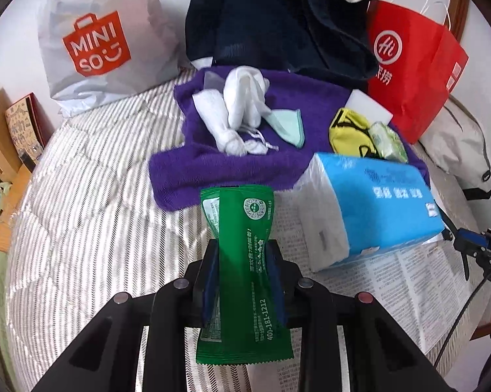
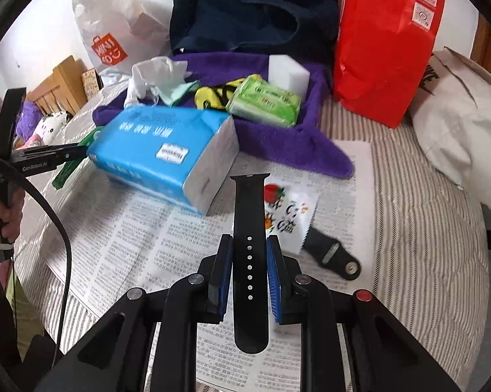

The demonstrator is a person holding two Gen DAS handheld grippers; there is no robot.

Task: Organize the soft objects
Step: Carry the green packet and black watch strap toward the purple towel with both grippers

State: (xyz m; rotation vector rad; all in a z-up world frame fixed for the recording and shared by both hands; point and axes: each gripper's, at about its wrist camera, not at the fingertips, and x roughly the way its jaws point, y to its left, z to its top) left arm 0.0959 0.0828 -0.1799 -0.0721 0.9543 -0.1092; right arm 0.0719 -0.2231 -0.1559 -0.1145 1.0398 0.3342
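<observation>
My left gripper is shut on a green wet-wipe packet, held above the striped bed in front of the purple towel. My right gripper is shut on a black watch strap, above the newspaper. On the towel lie white socks, a mint cloth, a yellow pouch, a green tissue pack and a white sponge block. A blue tissue pack lies at the towel's front edge.
A white MINISO bag, a dark navy bag and a red paper bag stand behind the towel. A white pillow is at right. A strawberry sachet and second strap piece lie on the newspaper.
</observation>
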